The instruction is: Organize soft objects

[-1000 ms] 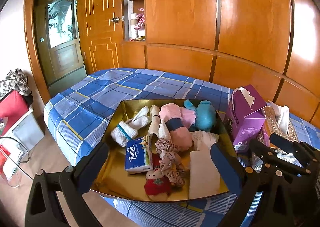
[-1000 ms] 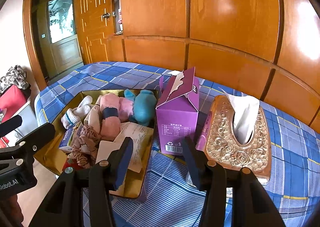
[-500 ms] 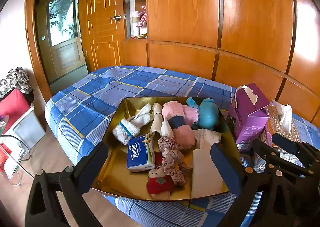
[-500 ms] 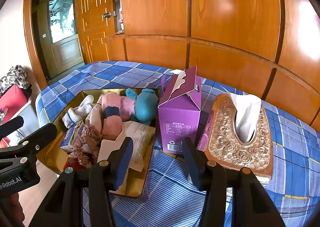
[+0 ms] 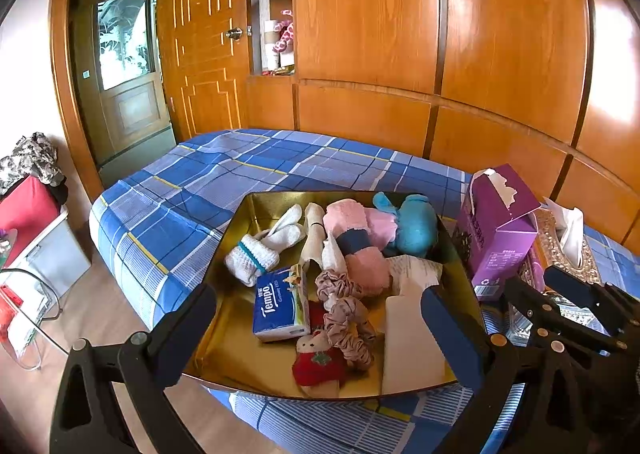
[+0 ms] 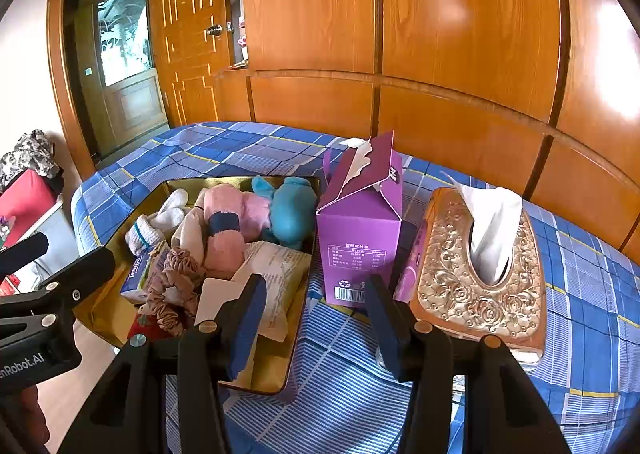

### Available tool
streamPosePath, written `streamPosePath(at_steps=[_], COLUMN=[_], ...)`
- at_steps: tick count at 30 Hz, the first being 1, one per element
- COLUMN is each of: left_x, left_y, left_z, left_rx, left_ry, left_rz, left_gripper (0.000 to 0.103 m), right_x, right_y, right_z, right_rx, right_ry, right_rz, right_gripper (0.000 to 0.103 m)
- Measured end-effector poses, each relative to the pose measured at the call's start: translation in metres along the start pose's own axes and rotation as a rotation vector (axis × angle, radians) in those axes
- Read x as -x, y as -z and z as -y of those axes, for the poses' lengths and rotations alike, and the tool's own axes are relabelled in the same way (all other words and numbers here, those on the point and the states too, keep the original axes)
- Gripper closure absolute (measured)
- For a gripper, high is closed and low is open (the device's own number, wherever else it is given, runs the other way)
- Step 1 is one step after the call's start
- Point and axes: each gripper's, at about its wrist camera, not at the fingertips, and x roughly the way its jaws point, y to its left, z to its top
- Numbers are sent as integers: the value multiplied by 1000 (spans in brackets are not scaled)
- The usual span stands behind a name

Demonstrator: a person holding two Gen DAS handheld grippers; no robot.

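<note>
Both grippers hang above the near edge of the bed [image 5: 248, 170], empty and with their fingers spread wide; the left gripper [image 5: 320, 338] frames the gold tray [image 5: 224, 350], and the right gripper [image 6: 316, 318] looks at the gap between the tray and the purple carton [image 6: 360, 238]. The soft things lie heaped in the tray just ahead of the left fingers: a Tempo pack [image 5: 282, 304] nearest the left finger, a scrunchie [image 5: 344, 314] and a small red toy [image 5: 316, 362] between the fingers, white socks [image 5: 264, 250], a pink plush [image 5: 360, 242] and a teal plush [image 5: 412, 222] farther ahead, and a paper sheet [image 5: 412, 334] by the right finger. The main risk, as I judge it, is the tangle: the scrunchie drapes over the red toy and touches the pink plush, so closing on one may drag a second piece up and drop it off the tray. The tray's near corner appears to overhang the bed edge, so a downward push there could tip it to the floor. Soft pile also compresses, so a shallow pinch may slip. For the right gripper, the carton stands tall and just beside the gold tissue box [image 6: 480, 274]; a sideways sweep toward the tray could knock it over. The two grippers are close together and could collide if both reach in at once.
</note>
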Motion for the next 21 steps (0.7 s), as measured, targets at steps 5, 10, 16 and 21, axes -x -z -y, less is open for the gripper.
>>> streamPosePath(at_steps=[5, 10, 16, 21], left_x=[0, 1, 1, 1], left_y=[0, 1, 1, 1], left_z=[0, -2, -2, -2], left_rx=[-1, 2, 3, 3], left_ry=[-1, 1, 1, -8], left_rz=[0, 2, 0, 1], left_gripper=[0, 0, 0, 0], right_x=[0, 1, 1, 2], right_y=[0, 1, 1, 3], right_z=[0, 1, 0, 0], right_rx=[1, 1, 2, 6], right_ry=[2, 1, 3, 7], right_rz=[-1, 0, -1, -3], right_gripper=[51, 51, 52, 51])
